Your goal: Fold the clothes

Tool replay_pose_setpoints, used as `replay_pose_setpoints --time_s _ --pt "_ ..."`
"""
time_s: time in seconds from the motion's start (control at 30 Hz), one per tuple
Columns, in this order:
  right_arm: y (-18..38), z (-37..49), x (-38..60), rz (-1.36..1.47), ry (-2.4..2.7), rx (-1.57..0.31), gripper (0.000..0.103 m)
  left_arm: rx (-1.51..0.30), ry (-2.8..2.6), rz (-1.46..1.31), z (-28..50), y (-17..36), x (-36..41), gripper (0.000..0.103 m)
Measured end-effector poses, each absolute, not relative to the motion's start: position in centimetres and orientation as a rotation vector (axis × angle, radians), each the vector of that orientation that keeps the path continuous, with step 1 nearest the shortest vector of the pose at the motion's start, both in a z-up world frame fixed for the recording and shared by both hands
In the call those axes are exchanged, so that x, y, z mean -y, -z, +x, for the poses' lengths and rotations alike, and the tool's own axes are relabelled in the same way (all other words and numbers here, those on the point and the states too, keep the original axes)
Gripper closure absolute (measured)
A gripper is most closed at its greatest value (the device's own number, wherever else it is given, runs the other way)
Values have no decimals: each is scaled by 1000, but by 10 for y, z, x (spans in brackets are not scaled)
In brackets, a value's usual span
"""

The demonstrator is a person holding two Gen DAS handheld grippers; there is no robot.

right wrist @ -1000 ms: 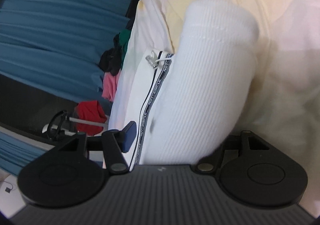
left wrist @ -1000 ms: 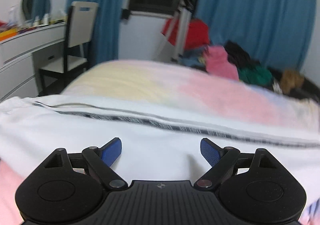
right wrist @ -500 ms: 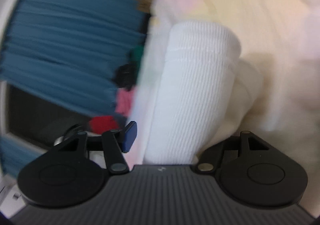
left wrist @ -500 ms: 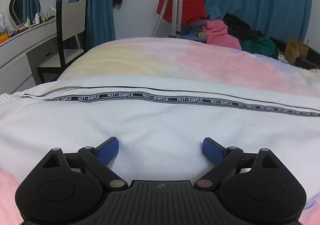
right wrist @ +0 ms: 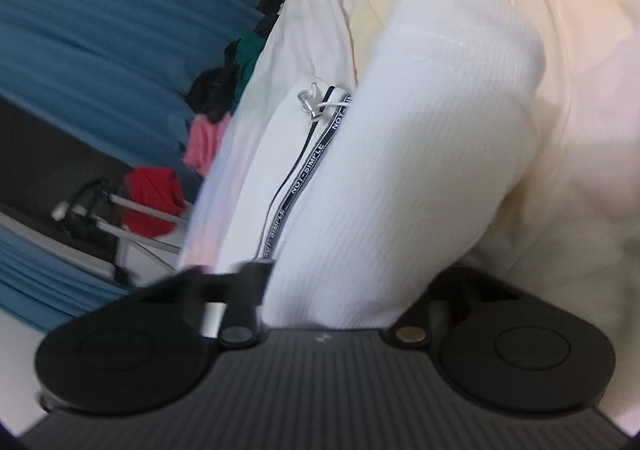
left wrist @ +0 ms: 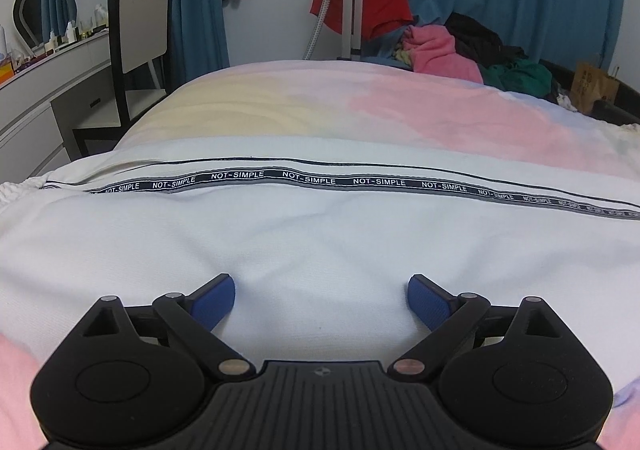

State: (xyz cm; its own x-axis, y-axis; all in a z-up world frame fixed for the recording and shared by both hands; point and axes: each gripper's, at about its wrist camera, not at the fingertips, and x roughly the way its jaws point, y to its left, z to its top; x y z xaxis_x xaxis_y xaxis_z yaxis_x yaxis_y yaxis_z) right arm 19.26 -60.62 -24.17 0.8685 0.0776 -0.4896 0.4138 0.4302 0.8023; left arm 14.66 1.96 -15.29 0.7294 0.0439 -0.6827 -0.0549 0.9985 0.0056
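Trousers (left wrist: 320,234) lie left-to-right across the left gripper (left wrist: 320,300), which rests open; the right gripper (right wrist: 340,282) clamps the ribbed cuff (right wrist: 420,154).

The left tool (left wrist: 321,300) is matte black with ribbed housing, round discs, metal pivot screws and blue pads (left wrist: 212,302).

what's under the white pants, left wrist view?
The white pants lie on a pastel pink-and-yellow bedspread, visible beyond and at both near corners. Anything directly beneath the fabric is covered. Open left claw rests on top.
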Motion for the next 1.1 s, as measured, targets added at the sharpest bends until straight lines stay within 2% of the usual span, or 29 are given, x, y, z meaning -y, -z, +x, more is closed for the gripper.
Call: replay_pose_setpoints --time_s 0.1,0.27,0.73,0.77,1.0,1.1 --pt "230 191 602 1067 250 -500 88 -753 -52 -19 146 152 -21 9" --pt "215 184 574 909 300 -476 89 -760 -51 9 146 154 -20 8" --pt "117 178 348 -281 92 -192 88 -709 -23 -67 142 136 -29 8" --pt "119 177 331 -362 59 -189 88 -702 -19 -77 141 134 -30 8" --pt "222 151 214 -896 -349 -370 89 -647 2 -141 132 116 -37 8" --pt "238 150 201 -972 -353 -379 88 -623 16 -171 128 110 -41 8"
